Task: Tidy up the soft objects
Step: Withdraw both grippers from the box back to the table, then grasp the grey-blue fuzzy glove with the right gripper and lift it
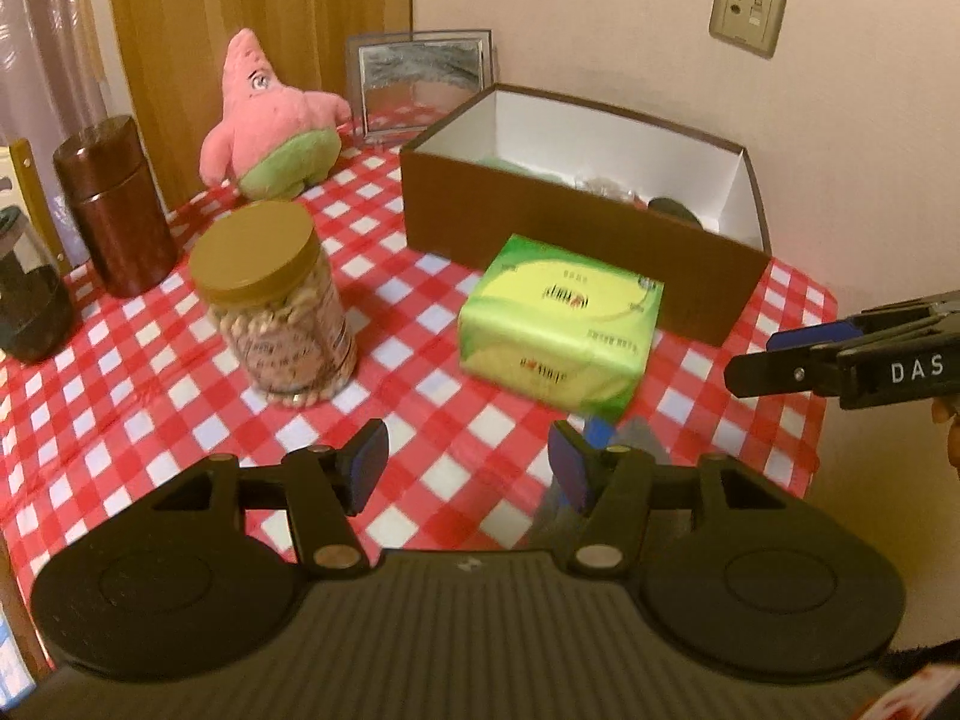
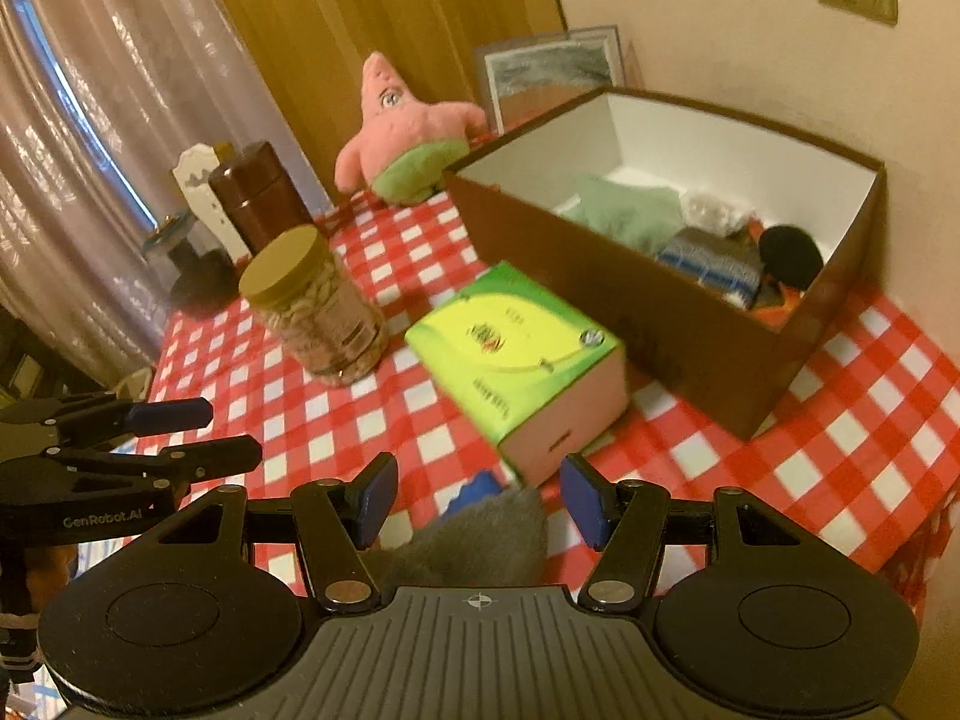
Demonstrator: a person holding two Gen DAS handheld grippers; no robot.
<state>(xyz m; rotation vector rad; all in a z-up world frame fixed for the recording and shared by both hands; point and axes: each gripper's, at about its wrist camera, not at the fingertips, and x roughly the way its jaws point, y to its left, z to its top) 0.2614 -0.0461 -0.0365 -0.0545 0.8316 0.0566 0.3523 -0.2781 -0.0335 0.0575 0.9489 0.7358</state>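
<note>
A pink starfish plush [image 1: 264, 120] [image 2: 408, 138] sits at the back of the checked table. A green tissue pack [image 1: 558, 330] [image 2: 516, 354] lies in front of the open brown box [image 1: 540, 210] [image 2: 630, 300]. The box holds a green cloth [image 2: 624, 216], a blue striped cloth [image 2: 714, 267] and a black round thing [image 2: 789, 255]. A grey fuzzy object [image 2: 480, 540] [image 1: 639, 441] with a blue bit lies on the table under my right gripper [image 2: 480, 504], whose pads stand apart from it. My left gripper [image 1: 468, 468] [image 2: 222, 432] hovers open and empty short of the tissue pack. The right gripper [image 1: 774, 354] also shows at the left wrist view's right edge.
A gold-lidded snack jar [image 1: 276, 306] [image 2: 318, 306] stands left of the tissue pack. Behind it are a brown canister [image 1: 114, 204] [image 2: 258, 198] and a dark glass jar [image 1: 30, 300]. A picture frame [image 1: 420, 78] leans on the wall. The table ends just right of the box.
</note>
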